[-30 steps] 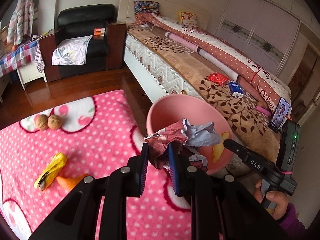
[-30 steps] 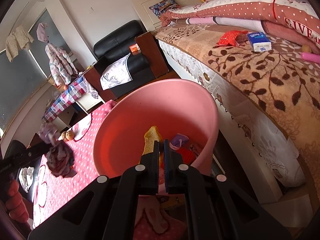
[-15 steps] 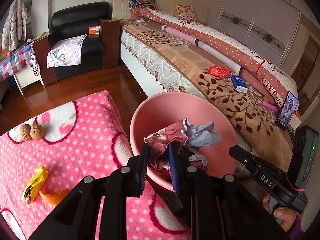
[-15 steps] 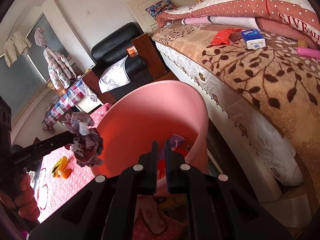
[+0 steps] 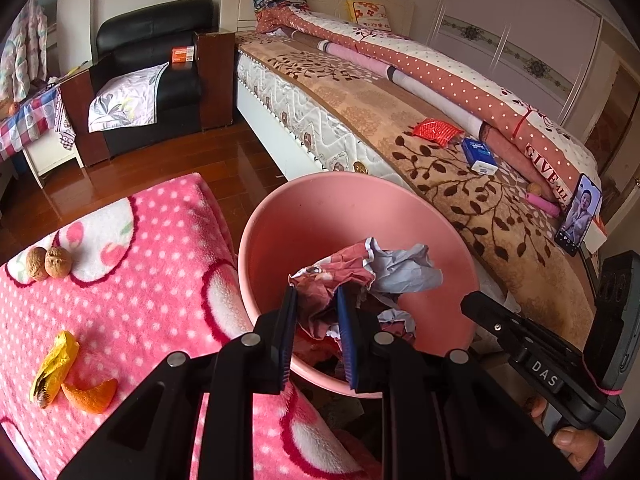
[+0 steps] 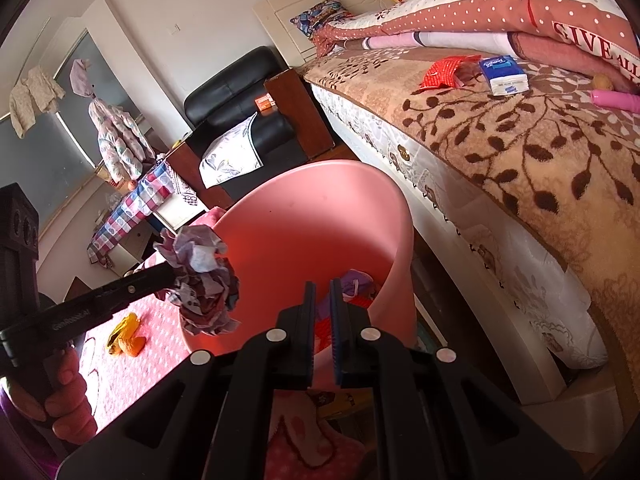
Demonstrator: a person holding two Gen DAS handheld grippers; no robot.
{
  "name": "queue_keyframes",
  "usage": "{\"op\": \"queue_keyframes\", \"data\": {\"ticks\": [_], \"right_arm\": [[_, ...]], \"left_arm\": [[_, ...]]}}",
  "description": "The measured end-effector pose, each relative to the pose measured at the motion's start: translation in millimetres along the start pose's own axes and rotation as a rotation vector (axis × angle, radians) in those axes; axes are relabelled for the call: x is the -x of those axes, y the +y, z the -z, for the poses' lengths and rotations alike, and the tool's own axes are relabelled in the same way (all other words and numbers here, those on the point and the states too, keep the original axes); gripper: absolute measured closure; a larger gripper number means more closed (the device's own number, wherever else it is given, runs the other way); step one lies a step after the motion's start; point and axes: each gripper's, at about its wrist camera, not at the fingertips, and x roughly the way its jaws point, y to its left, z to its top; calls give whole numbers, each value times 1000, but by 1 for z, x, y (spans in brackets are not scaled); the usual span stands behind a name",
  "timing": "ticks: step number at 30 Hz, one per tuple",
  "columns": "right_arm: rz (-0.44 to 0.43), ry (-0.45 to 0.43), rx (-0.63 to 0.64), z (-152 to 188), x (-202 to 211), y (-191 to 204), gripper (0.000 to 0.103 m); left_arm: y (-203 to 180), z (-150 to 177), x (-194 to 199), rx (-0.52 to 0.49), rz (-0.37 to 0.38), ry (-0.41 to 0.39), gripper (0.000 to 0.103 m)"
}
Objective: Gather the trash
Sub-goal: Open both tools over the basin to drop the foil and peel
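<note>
A phone (image 5: 579, 213) stands propped on the bed (image 5: 400, 120), apparently showing a picture.

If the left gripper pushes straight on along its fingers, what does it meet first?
Probably the pink bin's inner wall: the left gripper, holding the crumpled paper wad, points into its mouth. Depth is unclear.

Crumpled paper wad (image 5: 360, 280), smooth plastic bin (image 5: 320, 216)
</note>
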Motion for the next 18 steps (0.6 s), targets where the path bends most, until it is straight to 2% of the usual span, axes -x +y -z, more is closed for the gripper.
{"op": "queue_keyframes", "data": {"ticks": [13,18], "right_arm": [[-4,-5,-6,0,3,0,96],[-1,-7,-9,0,6,1,96]], "left_arm": [[-8,1,-7,-13,15,11,82],[-7,3,-4,-10,23,10,74]]}}
